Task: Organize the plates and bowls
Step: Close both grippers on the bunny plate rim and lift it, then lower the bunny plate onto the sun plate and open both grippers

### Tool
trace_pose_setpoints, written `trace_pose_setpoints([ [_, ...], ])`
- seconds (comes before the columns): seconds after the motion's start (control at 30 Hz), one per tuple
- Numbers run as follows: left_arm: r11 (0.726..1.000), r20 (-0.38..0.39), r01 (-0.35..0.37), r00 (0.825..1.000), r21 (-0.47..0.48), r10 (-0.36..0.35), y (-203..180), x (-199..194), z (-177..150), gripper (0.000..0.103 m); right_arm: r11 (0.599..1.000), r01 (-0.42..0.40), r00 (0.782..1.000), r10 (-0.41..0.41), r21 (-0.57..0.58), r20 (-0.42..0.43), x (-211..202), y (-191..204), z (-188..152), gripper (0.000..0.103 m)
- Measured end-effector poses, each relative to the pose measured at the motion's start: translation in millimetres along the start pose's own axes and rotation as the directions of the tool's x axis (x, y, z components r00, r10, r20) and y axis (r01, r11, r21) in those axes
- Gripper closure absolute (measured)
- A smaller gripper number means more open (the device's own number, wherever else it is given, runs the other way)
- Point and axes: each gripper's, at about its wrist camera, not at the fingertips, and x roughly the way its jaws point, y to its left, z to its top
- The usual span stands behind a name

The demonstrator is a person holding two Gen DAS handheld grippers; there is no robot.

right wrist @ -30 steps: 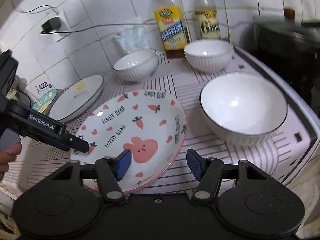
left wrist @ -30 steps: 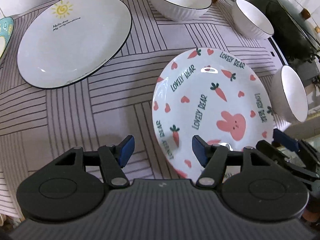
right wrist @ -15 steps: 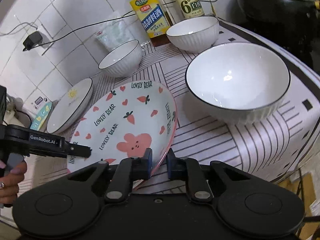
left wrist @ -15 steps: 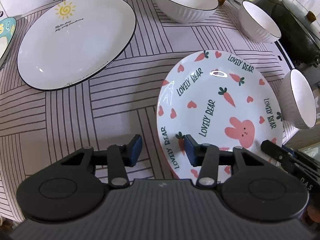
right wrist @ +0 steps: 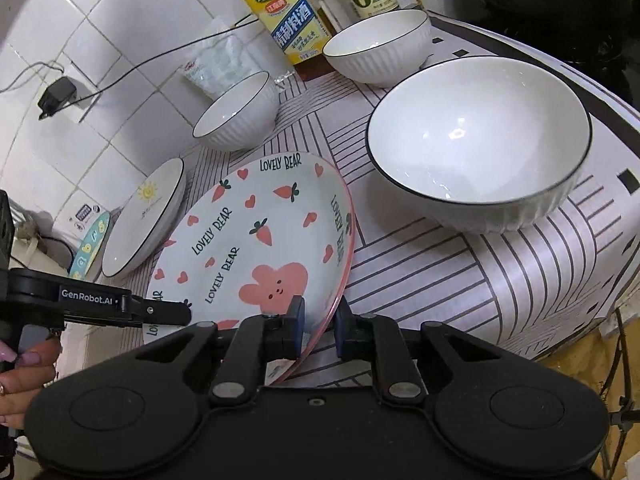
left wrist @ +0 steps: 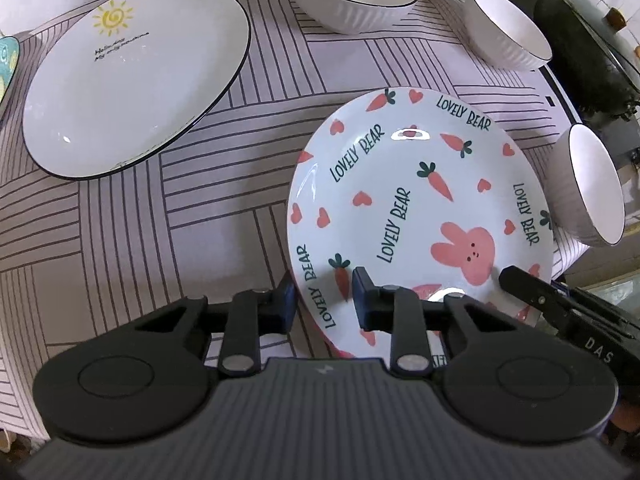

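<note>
A white plate with pink rabbit, carrots and "LOVELY BEAR" print (left wrist: 408, 200) lies on the striped cloth; it also shows in the right wrist view (right wrist: 256, 248). My left gripper (left wrist: 323, 300) straddles its near left rim, jaws narrowed around the edge. My right gripper (right wrist: 318, 328) is shut on the plate's near right rim. A white plate with a sun (left wrist: 128, 76) lies to the left. White ribbed bowls stand around: one large (right wrist: 480, 144), two at the back (right wrist: 240, 112) (right wrist: 380, 46).
Two sauce bottles (right wrist: 290, 12) and a bag stand against the tiled wall. A dark wok (left wrist: 588, 52) sits at the right. A blue patterned plate (right wrist: 90, 246) lies at the far left. The table edge (right wrist: 580, 320) drops off at the right.
Both grippers closed in on the rabbit plate's near rim; the right one went from wide open to shut on it, the left narrowed around the edge. The plate's near side has tilted up slightly.
</note>
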Motion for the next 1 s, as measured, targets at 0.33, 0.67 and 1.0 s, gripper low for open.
trace_pose_setpoints([
  [0.33, 0.999, -0.041, -0.019, 0.999, -0.045, 0.017, 3.1, -34.6, -8.4, 0.076, 0.985, -0.049, 0.999, 0.046, -0.166, -0.020, -19.8, 27.8, 9.2, 0.082],
  [0.67, 0.993, -0.024, -0.036, 0.999, -0.114, 0.034, 25.4, -96.2, -29.3, 0.074, 0.969, -0.123, 0.992, 0.117, -0.216, -0.041, -45.5, 71.8, 20.7, 0.082],
  [1.0, 0.980, 0.062, -0.046, 0.996, -0.196, 0.059, 61.3, -152.2, -35.1, 0.074, 0.928, -0.236, 0.972, 0.229, -0.289, -0.060, -44.9, 120.2, 46.7, 0.082],
])
